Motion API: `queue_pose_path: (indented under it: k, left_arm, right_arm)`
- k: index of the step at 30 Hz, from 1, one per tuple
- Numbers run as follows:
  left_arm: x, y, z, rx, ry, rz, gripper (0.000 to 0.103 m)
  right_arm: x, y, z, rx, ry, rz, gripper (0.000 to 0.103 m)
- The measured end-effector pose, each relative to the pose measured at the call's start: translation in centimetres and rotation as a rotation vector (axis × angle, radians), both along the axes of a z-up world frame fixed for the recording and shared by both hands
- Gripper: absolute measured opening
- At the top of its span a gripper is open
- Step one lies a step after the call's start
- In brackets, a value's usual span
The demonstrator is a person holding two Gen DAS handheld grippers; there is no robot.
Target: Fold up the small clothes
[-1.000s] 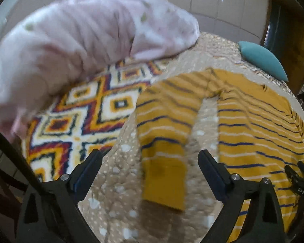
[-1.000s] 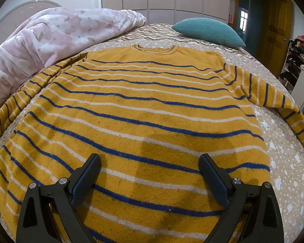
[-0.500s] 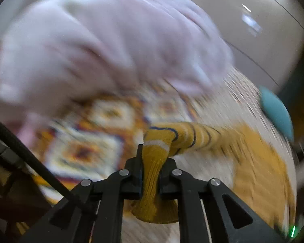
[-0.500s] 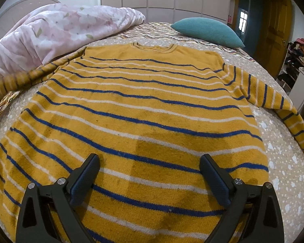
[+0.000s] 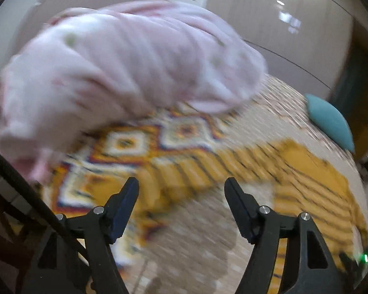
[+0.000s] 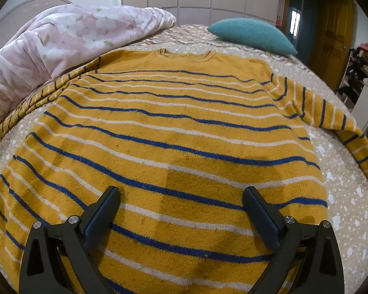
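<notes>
Item: yellow striped sweater [image 6: 174, 132], knitted, with blue and white bands, lay spread front-down or front-up (not determinable) on the bed [image 6: 343, 196], neckline toward the far end, near a teal cushion [image 6: 252, 35]. Its left sleeve [image 5: 208, 169] stretched outward from the body toward a patterned blanket [image 5: 125, 144] and the heaped pink quilt [image 5: 125, 73]; the left view was blurred, so the cuff's exact resting place could not be fixed. The right sleeve [image 6: 331, 112] trailed down the bed's far side, apart from the body panel. Left claw [image 5: 181, 196]: jaws had just been opening, stood apart and released, nothing between them, the sleeve lying beyond and below the tips. Right claw [image 6: 181, 205]: jaws wide, released, hovering over the lower hem region of the sweater, pads not pressing on cloth. Step in hand, as judged: laying the garment flat and straightening the left sleeve ahead of the first fold; no fold yet made. Next move, as judged: either claw would need to close on a sleeve or side edge and carry it across the body panel, keeping the knit flat and unbunched.
</notes>
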State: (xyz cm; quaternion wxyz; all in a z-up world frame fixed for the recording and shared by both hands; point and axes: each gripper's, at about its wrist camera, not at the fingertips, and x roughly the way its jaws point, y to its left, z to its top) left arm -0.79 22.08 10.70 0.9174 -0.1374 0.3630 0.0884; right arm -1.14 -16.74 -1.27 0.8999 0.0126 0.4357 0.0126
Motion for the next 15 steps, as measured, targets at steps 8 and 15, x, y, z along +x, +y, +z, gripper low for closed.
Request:
queue_pose_path:
  k: [8, 15]
  left_arm:
    - [-0.7, -13.5, -3.9, -0.019, 0.065, -0.242, 0.076]
    - [0.6, -23.6, -7.7, 0.123, 0.1, -0.433, 0.076]
  right_arm:
    - [0.8, 0.2, 0.1, 0.001, 0.077, 0.013, 0.103]
    - [-3.6, -6.4, 4.5, 0.14, -0.142, -0.113, 0.087]
